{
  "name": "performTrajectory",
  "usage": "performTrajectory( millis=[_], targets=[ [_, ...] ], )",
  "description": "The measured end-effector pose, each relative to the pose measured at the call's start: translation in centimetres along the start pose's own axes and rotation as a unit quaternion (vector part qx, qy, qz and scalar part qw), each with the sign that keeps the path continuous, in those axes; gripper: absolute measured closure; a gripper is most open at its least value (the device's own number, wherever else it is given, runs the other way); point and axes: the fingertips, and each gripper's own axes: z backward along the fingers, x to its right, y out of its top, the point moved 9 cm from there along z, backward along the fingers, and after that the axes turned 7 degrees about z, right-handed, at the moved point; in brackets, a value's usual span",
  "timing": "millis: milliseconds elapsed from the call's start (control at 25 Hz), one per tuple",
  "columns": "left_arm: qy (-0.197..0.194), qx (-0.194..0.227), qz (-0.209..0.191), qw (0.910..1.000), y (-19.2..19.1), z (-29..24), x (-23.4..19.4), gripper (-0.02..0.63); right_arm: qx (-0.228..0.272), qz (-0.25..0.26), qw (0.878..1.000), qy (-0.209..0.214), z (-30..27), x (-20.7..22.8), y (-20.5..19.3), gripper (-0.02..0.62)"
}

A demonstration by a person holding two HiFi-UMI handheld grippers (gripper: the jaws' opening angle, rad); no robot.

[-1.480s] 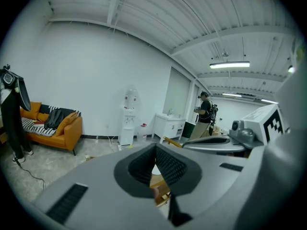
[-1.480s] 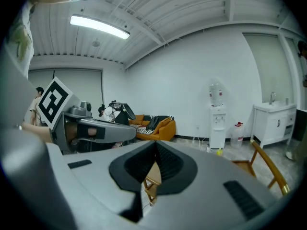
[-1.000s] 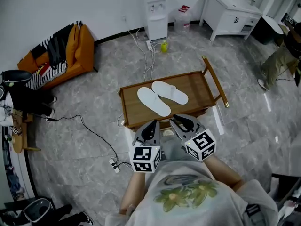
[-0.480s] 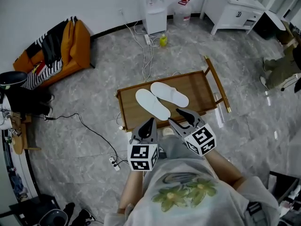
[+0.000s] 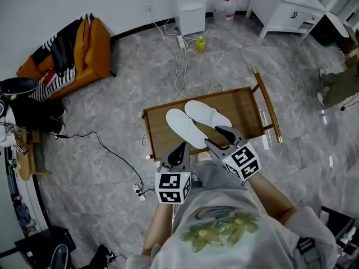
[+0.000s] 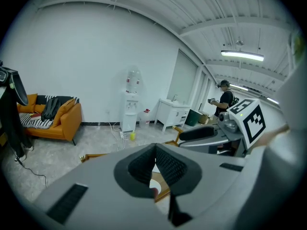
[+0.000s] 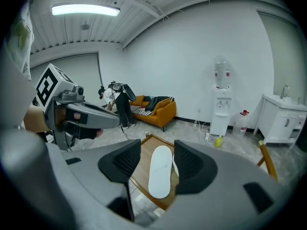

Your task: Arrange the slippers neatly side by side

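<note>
The pair of flat white fabric slippers (image 5: 187, 128) lies splayed on the low brown wooden table (image 5: 247, 106), touching at one end. By the table's near edge, we hold our left gripper (image 5: 180, 148) pressed together. Our right gripper (image 5: 216, 136) has just been spreading its jaws, with nothing pinched.

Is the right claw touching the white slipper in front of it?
Apart. The right gripper view shows it: the right claw, its jaws open and just opening wider, hangs short of the slipper, which lies flat on the table beyond them.
</note>
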Motion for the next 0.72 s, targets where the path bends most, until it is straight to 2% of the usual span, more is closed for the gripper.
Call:
performTrajectory(
  millis=[280, 720],
  targets=[
    [0.007, -0.009, 0.007, 0.9999, 0.4, -2.4, -0.9, 0.591, -0.01, 0.021, 1.0, 0.003, -2.2, 2.8, 0.2, 0.39],
    [0.023, -0.027, 0.024, 0.9991, 0.9, -6.2, -2.9, 0.591, -0.054, 0.038, 0.997, 0.03, -6.3, 6.3, -1.2, 0.36]
  ],
)
